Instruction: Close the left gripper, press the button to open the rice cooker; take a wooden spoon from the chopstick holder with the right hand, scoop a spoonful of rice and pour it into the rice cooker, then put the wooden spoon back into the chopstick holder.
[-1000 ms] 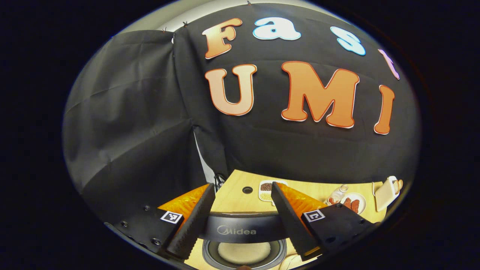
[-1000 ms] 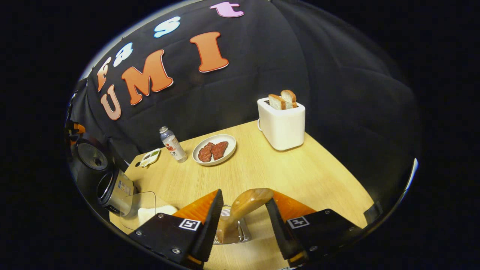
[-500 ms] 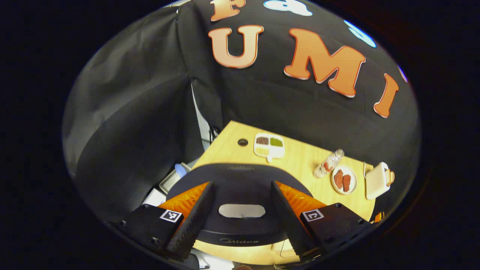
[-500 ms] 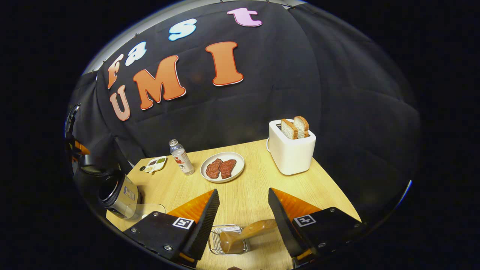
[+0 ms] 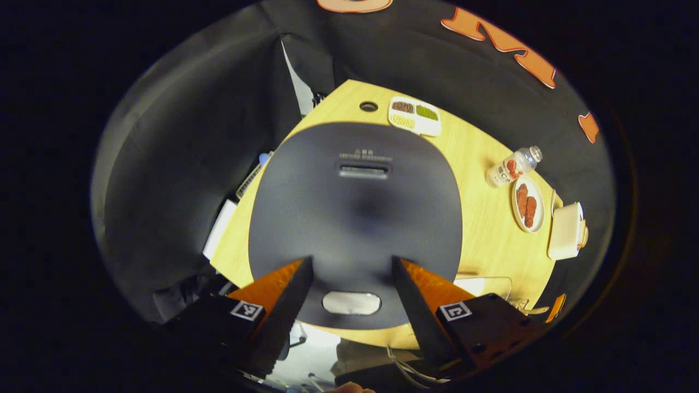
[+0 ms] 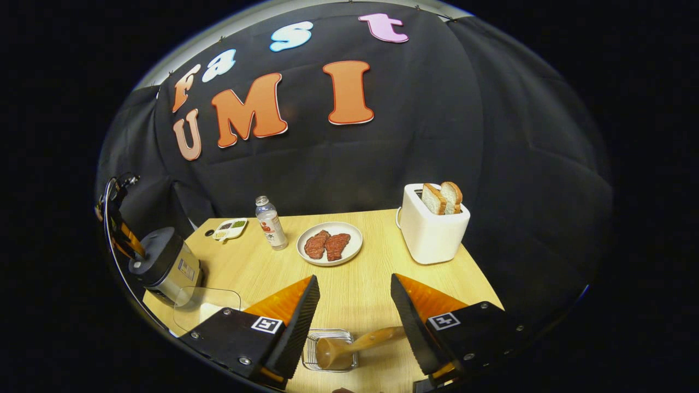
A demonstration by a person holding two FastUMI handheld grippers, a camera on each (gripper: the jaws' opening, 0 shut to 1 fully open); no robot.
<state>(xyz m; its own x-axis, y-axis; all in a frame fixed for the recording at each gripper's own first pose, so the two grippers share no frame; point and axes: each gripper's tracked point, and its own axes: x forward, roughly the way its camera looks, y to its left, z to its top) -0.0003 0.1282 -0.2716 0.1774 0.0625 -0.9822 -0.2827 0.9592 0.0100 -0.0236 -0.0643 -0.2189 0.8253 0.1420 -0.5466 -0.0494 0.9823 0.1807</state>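
Note:
In the left gripper view the rice cooker's (image 5: pixel 355 213) dark lid lies shut below me, its silver button (image 5: pixel 351 303) near the front rim. My left gripper (image 5: pixel 352 265) is open above the lid, one finger on each side of the button. In the right gripper view the cooker (image 6: pixel 164 265) stands at the far left with the left gripper (image 6: pixel 117 221) over it. My right gripper (image 6: pixel 354 281) is open and holds nothing. Below it the wooden spoon (image 6: pixel 357 344) leans in the wire chopstick holder (image 6: pixel 311 355). A clear box of rice (image 6: pixel 207 305) sits beside the cooker.
At the back of the wooden table (image 6: pixel 360 295) stand a white toaster (image 6: pixel 434 234) with bread, a plate of meat (image 6: pixel 329 244), a small bottle (image 6: pixel 270 222) and a divided dish (image 6: pixel 229 228). The black cloth wall closes in the table's far side.
The cooker's lid has come down from upright to fully shut, the left gripper tilting down over it. The right gripper rose away from the spoon, which now rests in the holder.

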